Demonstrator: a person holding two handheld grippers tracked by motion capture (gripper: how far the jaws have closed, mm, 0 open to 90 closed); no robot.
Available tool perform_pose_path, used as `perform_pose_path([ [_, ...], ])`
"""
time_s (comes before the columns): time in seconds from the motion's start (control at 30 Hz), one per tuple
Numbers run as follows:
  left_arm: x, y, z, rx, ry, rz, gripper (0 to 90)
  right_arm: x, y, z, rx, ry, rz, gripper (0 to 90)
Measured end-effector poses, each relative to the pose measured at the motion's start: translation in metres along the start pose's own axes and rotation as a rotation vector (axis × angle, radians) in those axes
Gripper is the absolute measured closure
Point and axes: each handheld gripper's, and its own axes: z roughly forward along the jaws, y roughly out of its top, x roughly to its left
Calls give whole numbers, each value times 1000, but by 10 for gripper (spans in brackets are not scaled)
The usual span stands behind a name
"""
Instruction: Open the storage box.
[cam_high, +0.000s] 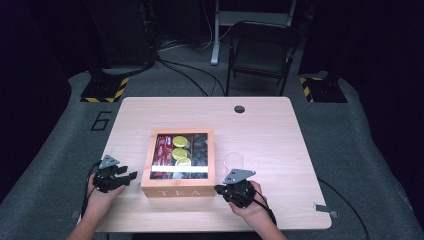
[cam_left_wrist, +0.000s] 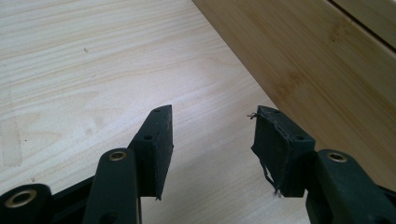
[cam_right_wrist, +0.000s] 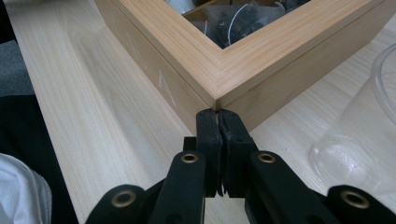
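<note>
Wooden tea box (cam_high: 178, 185) sits between both claws on the desk (cam_high: 270, 135); right claw (cam_right_wrist: 218, 122), jaws closed and empty, noses its near corner; left claw (cam_left_wrist: 212, 140) gapes empty just beside its side wall.

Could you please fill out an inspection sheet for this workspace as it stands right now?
Surface: light wooden table, round grommet hole near the far edge.
Job's things: wooden tea box, lid closed, packets visible through its window; clear plastic cup at its right.
Clutter: nothing seen.
Grippers: left gripper open beside the box's left wall; right gripper shut, empty, tips at the box's near right corner.
Cables: black cables on the floor behind.
Surroundings: folding chair, dark room.
</note>
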Motion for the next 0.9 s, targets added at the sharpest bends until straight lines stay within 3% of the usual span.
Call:
perform_pose_path([
  [0.27,1,-2,-5,1,4,1,474,1,5,-1,-20,-13,-7,886],
  [0.5,-8,-3,-20,-44,-2,15,470,-3,20,-5,-74,20,45,868],
  [0.63,-22,-2,-32,-83,-20,42,466,-5,27,-1,-76,32,48,859],
  [0.8,-41,3,-45,-109,-34,122,465,-6,32,0,-83,39,61,855],
  [0.9,-51,4,-50,-125,-48,148,465,-7,33,0,-84,44,61,854],
])
